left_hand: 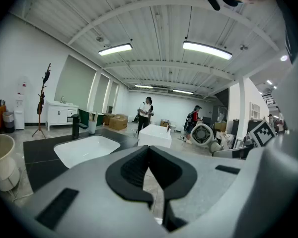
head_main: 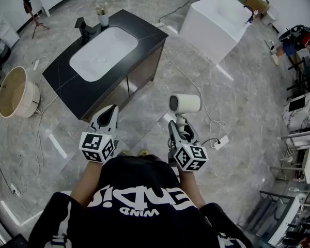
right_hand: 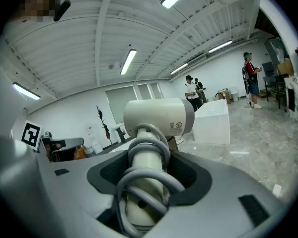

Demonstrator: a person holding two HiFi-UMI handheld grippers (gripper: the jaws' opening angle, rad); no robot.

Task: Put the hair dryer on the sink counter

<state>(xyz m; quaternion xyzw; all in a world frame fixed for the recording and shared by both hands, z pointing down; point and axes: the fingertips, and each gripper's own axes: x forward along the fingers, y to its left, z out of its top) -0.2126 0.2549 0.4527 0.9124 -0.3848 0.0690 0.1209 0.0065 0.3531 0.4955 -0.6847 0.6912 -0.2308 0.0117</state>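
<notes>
Grey marble floor runs under everything, and the black sink counter [head_main: 62, 79] stands well ahead of both sets of jaws, off to their left.

The right gripper [head_main: 176, 127] is clamped on the handle of the hair dryer [head_main: 185, 103]. The dryer's cord [right_hand: 148, 150] is wound round that handle, and its head stands up just beyond the jaw tips. The left gripper [head_main: 110, 112] has its jaws pressed together with nothing between them.

So the pick-up looks done. Carrying the dryer to the counter and setting it down are left, since it is held well apart from the counter.

On the counter, the white basin [head_main: 101, 53] is empty. A cup [head_main: 103, 18] beside the faucet [head_main: 84, 29] holds what may be brushes; it is too small to tell. Far left of the left jaws, a beige round tub [head_main: 13, 94] on the floor appears empty.
</notes>
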